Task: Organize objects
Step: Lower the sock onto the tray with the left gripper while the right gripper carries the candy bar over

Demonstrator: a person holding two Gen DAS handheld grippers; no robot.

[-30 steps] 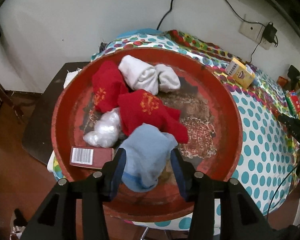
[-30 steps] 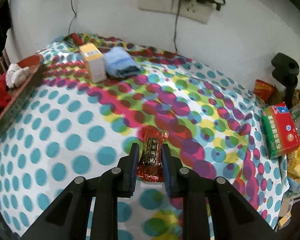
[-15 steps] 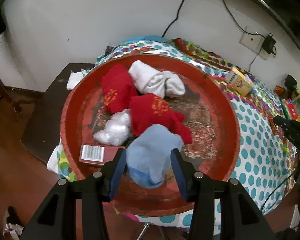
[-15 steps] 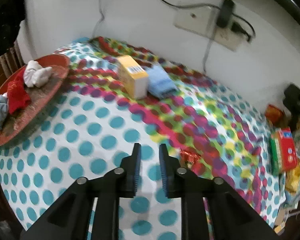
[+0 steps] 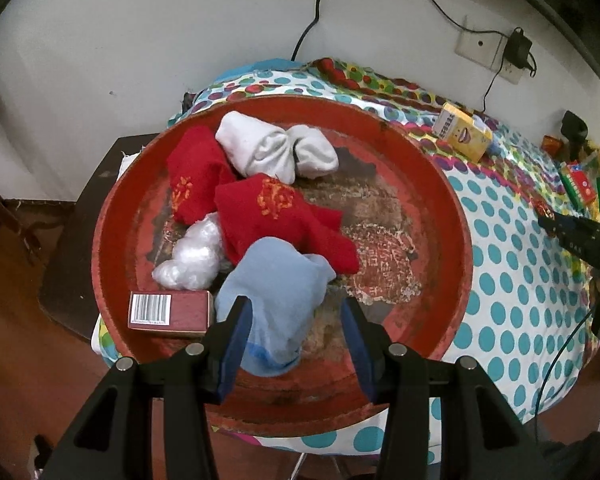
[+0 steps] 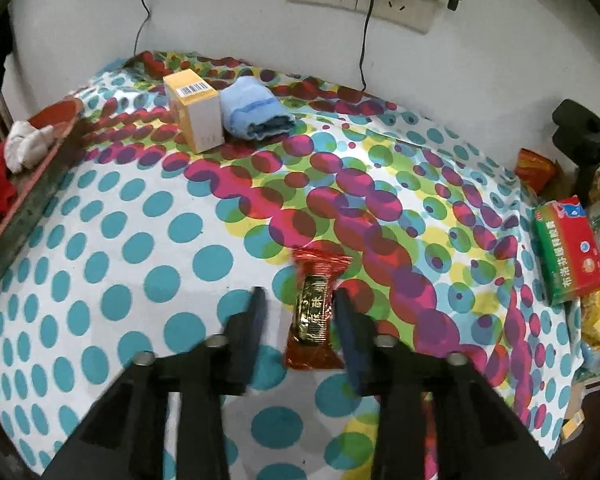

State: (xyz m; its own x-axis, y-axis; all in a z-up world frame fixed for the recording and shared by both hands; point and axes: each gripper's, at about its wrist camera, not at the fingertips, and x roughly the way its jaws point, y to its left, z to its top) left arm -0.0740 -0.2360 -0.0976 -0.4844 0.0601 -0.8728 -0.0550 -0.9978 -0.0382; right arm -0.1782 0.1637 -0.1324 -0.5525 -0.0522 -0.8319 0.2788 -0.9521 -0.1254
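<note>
Right gripper (image 6: 299, 301), well apart from the tray (image 6: 24, 208), straddles the candy (image 6: 314, 312), jaws apart; next we clamp it. Left gripper (image 5: 296, 309) gapes around the sock (image 5: 276, 280) in the tray.

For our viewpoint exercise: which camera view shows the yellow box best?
The right wrist view: the yellow box stands near and large, barcode legible, beside a folded blue towel. The left wrist view shows it small, beyond the red tray.
</note>
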